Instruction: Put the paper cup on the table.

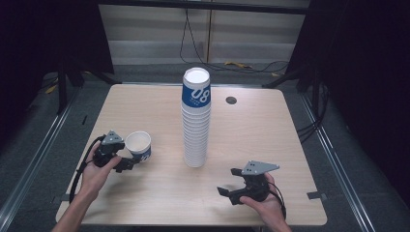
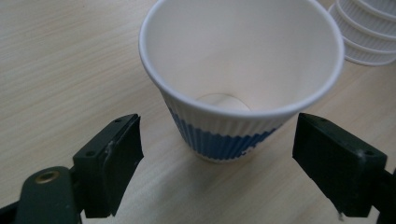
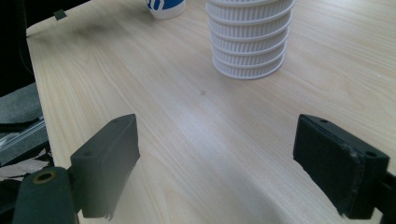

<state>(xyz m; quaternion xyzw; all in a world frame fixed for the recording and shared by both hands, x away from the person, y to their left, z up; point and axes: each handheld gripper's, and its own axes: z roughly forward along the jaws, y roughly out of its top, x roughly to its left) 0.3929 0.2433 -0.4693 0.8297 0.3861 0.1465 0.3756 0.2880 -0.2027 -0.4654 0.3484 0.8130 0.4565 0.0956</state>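
In the high view we see a wooden table [image 1: 145, 193] with a tall stack [image 1: 196, 130] of ribbed white cups at its middle; the top cup carries a blue band. A single cup [image 1: 139, 145] stands upright on the table, well to the left of the stack. The left gripper [image 1: 129, 163] sits just at the near side of that cup, held in the left hand [image 1: 96, 171], its jaws reaching toward the cup's base. The right gripper [image 1: 231, 182] lies near the front edge, to the right of the stack and apart from it, held in the right hand [image 1: 263, 200], with its jaws spread wide on nothing. A small dark disc [image 1: 231, 100] is set in the table beyond the stack.

In the left gripper view we look down into the cup [image 2: 243, 70], white inside with a blue pattern low on its ribbed wall. The jaws stand wide open, one to each side of the cup's lower part, and neither touches it. The stack's [image 2: 369, 32] rims show at the upper right.

In the right gripper view the jaws are wide open over bare table [image 3: 210, 140], holding nothing. The bottom of the stack [image 3: 250, 42] stands ahead, and the foot of the single cup [image 3: 166, 8] shows farther off at the top.
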